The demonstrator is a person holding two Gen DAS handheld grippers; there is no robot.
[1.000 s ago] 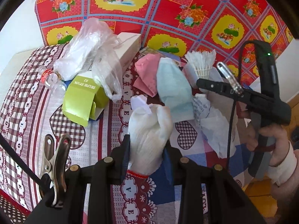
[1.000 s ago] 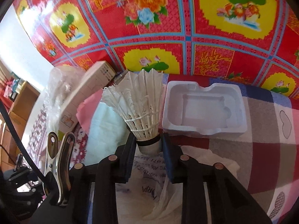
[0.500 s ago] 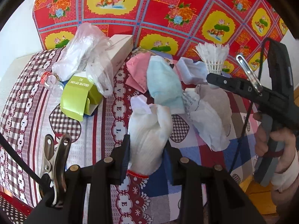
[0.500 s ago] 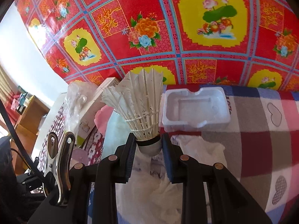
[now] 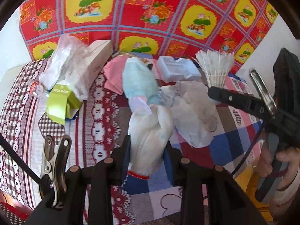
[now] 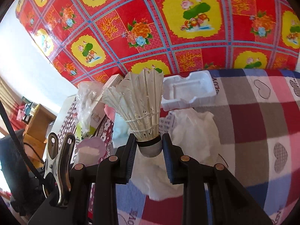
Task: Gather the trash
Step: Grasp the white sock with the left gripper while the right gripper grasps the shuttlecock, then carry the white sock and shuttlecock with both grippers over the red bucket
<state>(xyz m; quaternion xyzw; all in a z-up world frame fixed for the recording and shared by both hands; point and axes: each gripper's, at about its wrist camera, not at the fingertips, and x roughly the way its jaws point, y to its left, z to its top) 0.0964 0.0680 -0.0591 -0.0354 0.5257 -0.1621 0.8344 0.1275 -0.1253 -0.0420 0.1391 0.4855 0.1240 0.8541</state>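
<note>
The left gripper point(image 5: 147, 148) is clamped on a white glove point(image 5: 150, 133), its two black fingers squeezing the cuff end with the red trim. The glove sticks up and away from the camera. The right gripper point(image 6: 149, 146) is clamped on a shuttlecock point(image 6: 139, 105), pinching its grey round tip so the white feathers fan upward.

Both grippers sit above a bed covered in a checked blanket point(image 6: 253, 116) with hearts. Behind the bed stands a red flowered sheet point(image 6: 187, 28), like a wall, so the far side is closed off.

More trash lies on the blanket. A crumpled white paper point(image 5: 193, 116) is just beyond the glove. A white foam tray point(image 5: 176, 70) lies near the flowered sheet. A light blue cloth point(image 5: 138, 82) rests on a pink cloth point(image 5: 112, 75). To the left are a green box point(image 5: 60, 103), a clear plastic bag point(image 5: 63, 69), a white carton point(image 5: 97, 60) and a small bottle point(image 5: 36, 89).

The blanket on the right side in the right wrist view is bare, with open room there. The blanket's near edge shows at the bottom of the left wrist view.
</note>
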